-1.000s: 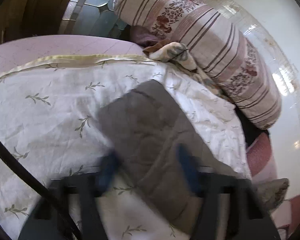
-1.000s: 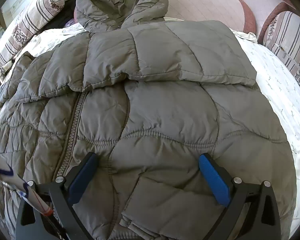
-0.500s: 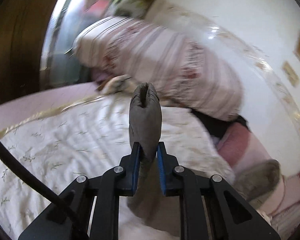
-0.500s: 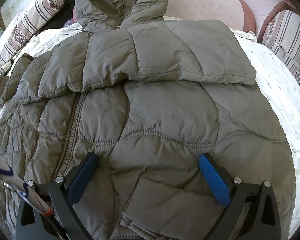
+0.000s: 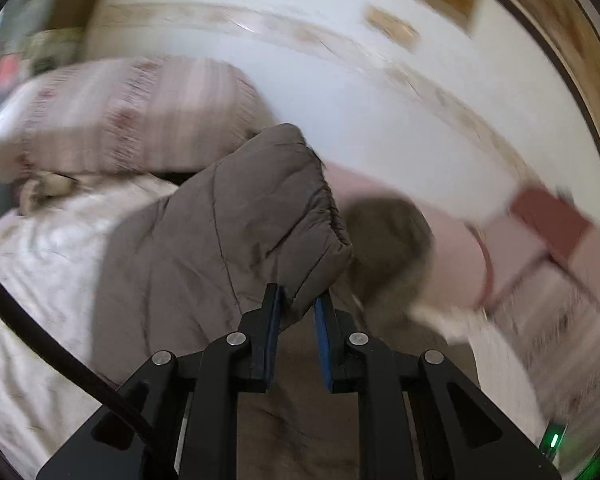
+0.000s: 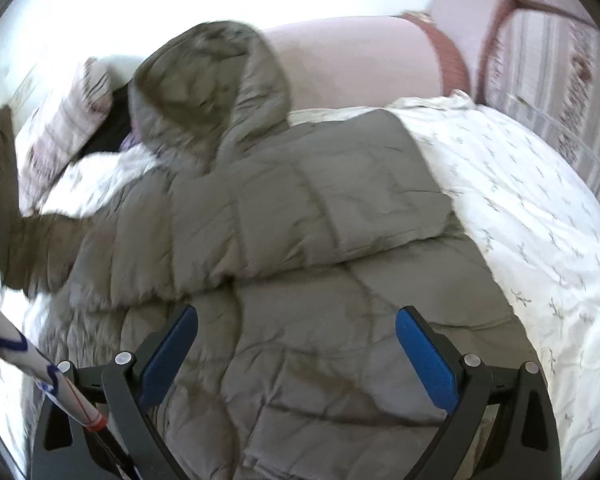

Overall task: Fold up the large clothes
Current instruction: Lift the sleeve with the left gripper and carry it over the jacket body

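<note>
- The left gripper (image 5: 296, 312) is clamped on the jacket's sleeve cuff (image 5: 300, 216), lifted off the bed (image 6: 532, 216) — likely to carry it across the body.
- The right gripper (image 6: 296, 344) hangs wide apart over the padded jacket (image 6: 300, 216), spread mid-bed — free to pin the fold.

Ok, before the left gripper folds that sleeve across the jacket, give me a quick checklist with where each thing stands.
1. Left gripper clamped on the sleeve: ok, cuff end pinched between the pads.
2. Sleeve lifted off the bedsheet: ok, it hangs raised at the jacket's left side.
3. Right gripper free: ok, open above the jacket, holding nothing.
4. Other sleeve already folded across the chest: ok.
5. Jacket body lying flat: ok, hood spread above the collar.
6. Grip depth secure enough for the swing: cannot tell, the view is motion-blurred.
</note>
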Available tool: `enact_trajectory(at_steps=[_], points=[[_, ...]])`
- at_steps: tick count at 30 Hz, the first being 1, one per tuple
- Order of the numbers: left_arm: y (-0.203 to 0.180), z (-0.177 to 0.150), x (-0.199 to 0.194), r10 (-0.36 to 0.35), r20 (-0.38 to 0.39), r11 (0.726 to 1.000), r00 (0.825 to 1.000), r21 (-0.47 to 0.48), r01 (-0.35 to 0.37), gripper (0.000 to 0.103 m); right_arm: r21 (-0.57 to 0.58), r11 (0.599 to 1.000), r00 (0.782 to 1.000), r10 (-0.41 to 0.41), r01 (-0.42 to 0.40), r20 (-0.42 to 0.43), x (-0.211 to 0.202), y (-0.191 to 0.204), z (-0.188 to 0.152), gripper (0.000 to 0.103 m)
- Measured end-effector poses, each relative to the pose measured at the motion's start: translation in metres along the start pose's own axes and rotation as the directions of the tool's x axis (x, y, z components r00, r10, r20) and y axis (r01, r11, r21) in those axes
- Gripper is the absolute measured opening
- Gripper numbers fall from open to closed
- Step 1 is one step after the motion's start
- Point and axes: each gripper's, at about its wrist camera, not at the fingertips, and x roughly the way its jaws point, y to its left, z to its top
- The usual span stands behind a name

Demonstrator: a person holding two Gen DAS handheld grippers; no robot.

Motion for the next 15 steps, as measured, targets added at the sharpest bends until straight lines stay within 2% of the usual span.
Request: enact_trajectory(at_steps=[3,5,7,9,10,11,12,14,15], points=[[-0.049,-0.040,0.040,-0.049,-0.139,0.994,0.989,0.095,0.062,0.016,0.060,0.998,1.000,-0.023,0.022,0.016,-0.003,-0.015,0.004,0.102],[-0.075,-0.068,0.065,-0.062,-0.225,0.985,0.972,0.143,0.096,0.017,0.103,0.994,0.999,-0.029,0.026,0.028,-0.007,-0.025,0.007,0.102],[-0.099,-0.101,0.093,-0.066,-0.333,0.973,0.941,0.188,0.135,0.017,0.137,0.990,0.999,-0.028,0.023,0.031,-0.008,-0.032,0.010,0.102],[-0.111,-0.128,0.117,-0.035,-0.417,0.967,0.908,0.217,0.137,0.018,0.171,0.985,0.999,-0.021,0.015,0.030,-0.008,-0.040,0.013,0.102],[-0.115,-0.138,0.126,-0.012,-0.436,0.961,0.900,0.243,0.130,0.018,0.180,0.984,0.999,-0.016,0.010,0.028,-0.007,-0.042,0.014,0.102],[-0.117,-0.144,0.129,0.007,-0.438,0.957,0.899,0.263,0.121,0.018,0.193,0.981,1.000,-0.007,0.001,0.028,-0.007,-0.045,0.015,0.102],[-0.122,-0.147,0.130,0.024,-0.438,0.952,0.898,0.283,0.113,0.021,0.208,0.978,1.000,0.009,-0.015,0.030,-0.007,-0.047,0.015,0.102],[-0.128,-0.143,0.127,-0.001,-0.444,0.951,0.896,0.277,0.139,0.037,0.242,0.968,0.998,0.058,-0.064,0.035,-0.008,-0.052,0.017,0.102],[-0.130,-0.139,0.121,-0.017,-0.443,0.951,0.897,0.268,0.151,0.050,0.265,0.959,0.995,0.092,-0.100,0.042,-0.008,-0.054,0.018,0.102]])
